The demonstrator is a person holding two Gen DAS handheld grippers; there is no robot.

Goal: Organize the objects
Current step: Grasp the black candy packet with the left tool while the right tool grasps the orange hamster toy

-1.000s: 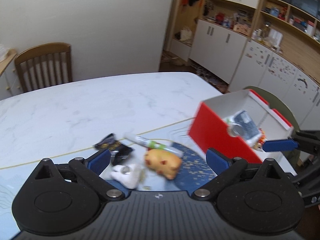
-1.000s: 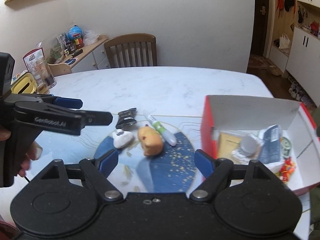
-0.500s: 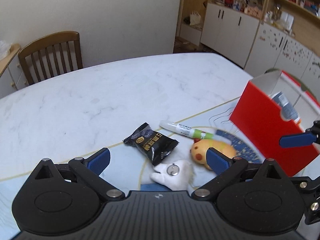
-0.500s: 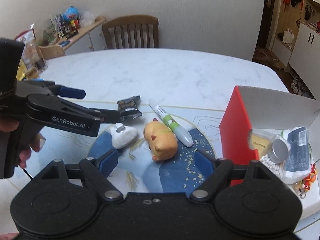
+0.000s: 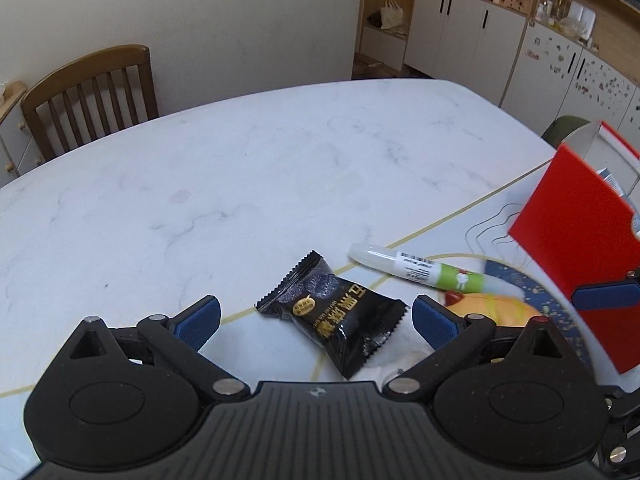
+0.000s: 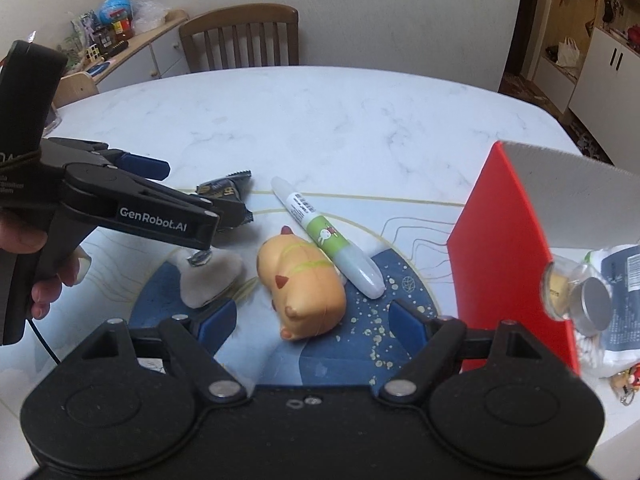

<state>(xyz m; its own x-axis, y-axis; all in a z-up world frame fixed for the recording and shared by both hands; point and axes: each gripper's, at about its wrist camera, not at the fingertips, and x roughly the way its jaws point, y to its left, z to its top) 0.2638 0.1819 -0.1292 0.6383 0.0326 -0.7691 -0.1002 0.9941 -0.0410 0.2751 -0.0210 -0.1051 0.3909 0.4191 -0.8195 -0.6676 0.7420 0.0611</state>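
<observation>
Step in hand, judged: approach to pick. Left gripper [image 5: 316, 316] jaws spread, empty, straddling black snack packet [image 5: 334, 314] on tabletop [image 5: 240, 184]. Right gripper [image 6: 312, 320] jaws spread, empty, framing hamster toy [image 6: 304, 284]. Next: descend, close, carry to red box [image 6: 504, 256]. Green-labelled marker [image 6: 324, 236] beside toy. Legible: "GenRobot.AI" on left gripper; packet gold characters unreadable.

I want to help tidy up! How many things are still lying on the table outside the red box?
4: black snack packet, green-and-white pen, orange squishy toy, white plush under the left gripper.
</observation>
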